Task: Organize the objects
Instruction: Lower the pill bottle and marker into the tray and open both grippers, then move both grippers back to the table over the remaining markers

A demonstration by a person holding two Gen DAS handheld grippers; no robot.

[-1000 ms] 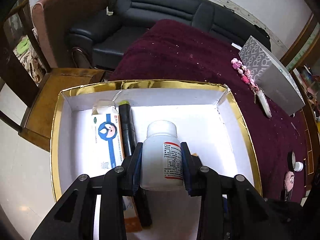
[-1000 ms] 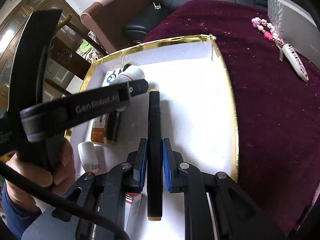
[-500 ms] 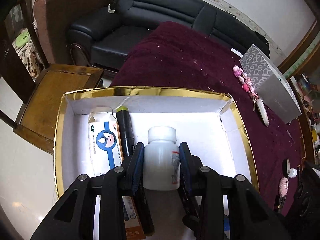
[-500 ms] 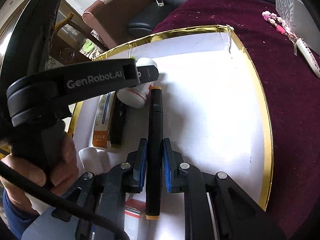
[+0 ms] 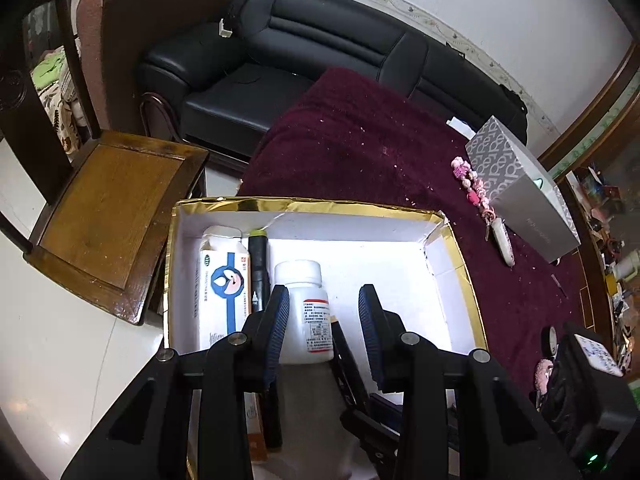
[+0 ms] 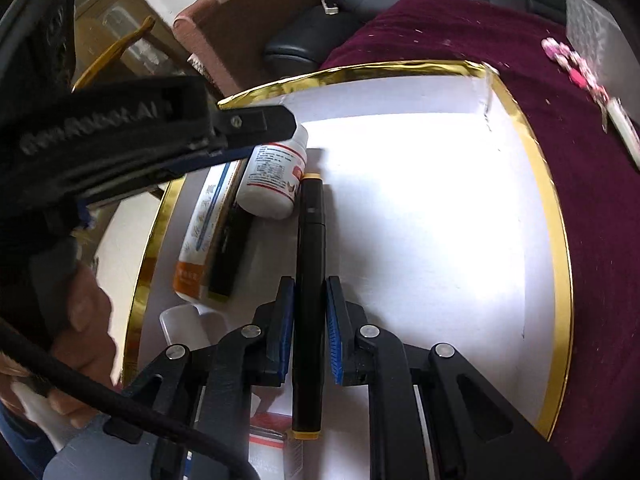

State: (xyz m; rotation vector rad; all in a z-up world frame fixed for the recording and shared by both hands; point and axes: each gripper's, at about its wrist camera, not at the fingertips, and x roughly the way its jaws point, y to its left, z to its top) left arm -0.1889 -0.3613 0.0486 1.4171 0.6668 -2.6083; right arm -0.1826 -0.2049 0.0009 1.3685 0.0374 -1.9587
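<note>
A white bottle (image 5: 305, 320) with a red-edged label lies in the gold-rimmed white box (image 5: 320, 205), beside a black pen (image 5: 259, 268) and a blue-and-white carton (image 5: 224, 288). My left gripper (image 5: 324, 292) hovers above the bottle, open, with a gap showing on the bottle's right side. In the right wrist view one left finger (image 6: 256, 120) hangs over the bottle (image 6: 276, 176). My right gripper (image 6: 309, 285) is shut on a black marker (image 6: 311, 216) with yellow ends, low over the box floor (image 6: 440, 220), its tip next to the bottle.
The box sits on a maroon cloth (image 5: 360, 140). A grey patterned box (image 5: 520, 192) and a pink bead chain (image 5: 474, 188) lie at the right. A wooden chair (image 5: 108, 204) stands left, a black sofa (image 5: 320, 56) behind. A small clear container (image 6: 182, 320) lies at the box's near-left corner.
My left gripper has lifted off the bottle, which stays lying in the box beside the marker's tip. The right gripper keeps its hold on the marker, almost still.
</note>
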